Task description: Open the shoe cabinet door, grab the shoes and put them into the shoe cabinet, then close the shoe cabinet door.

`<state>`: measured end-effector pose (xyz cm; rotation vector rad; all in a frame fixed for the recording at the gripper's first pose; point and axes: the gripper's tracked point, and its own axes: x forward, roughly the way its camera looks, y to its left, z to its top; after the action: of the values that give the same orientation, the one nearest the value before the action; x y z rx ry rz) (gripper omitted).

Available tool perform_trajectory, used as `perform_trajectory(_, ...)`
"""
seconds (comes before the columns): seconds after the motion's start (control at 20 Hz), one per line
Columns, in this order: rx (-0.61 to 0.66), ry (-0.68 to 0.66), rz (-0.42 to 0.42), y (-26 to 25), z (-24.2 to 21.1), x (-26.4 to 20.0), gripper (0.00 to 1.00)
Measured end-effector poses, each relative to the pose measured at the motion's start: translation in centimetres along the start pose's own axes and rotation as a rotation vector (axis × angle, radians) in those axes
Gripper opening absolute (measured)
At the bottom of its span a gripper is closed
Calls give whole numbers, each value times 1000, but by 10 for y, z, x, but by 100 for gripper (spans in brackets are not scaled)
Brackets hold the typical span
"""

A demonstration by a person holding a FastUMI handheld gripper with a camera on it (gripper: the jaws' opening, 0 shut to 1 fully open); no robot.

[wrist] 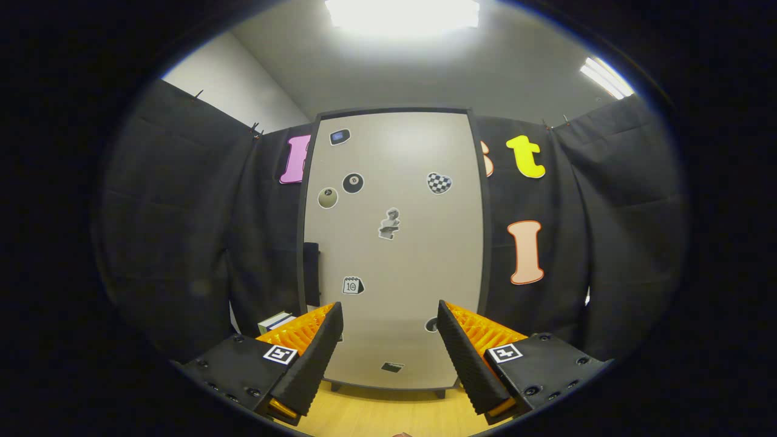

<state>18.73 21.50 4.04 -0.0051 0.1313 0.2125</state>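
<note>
We see the cabinet door (419, 243) in plain beige with a dark grey frame. Its stickers vary: a black-and-white checked heart (439, 182), a black billiard ball (352, 182), an olive-beige ball (328, 197), a grey statue figure (390, 223), and a black-and-white calendar (352, 285). The floor (388, 413) shows light yellow wood grain. We find the booth cloth (200, 243) black, the ceiling (425, 67) grey-white.
</note>
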Motion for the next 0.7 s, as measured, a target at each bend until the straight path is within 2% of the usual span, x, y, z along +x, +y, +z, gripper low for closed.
perform_trajectory(0.4, 40, -3, -84, -81, 4, -108, 98)
perform_trajectory(0.7, 22, 1, -106, -116, -11, -152, 98)
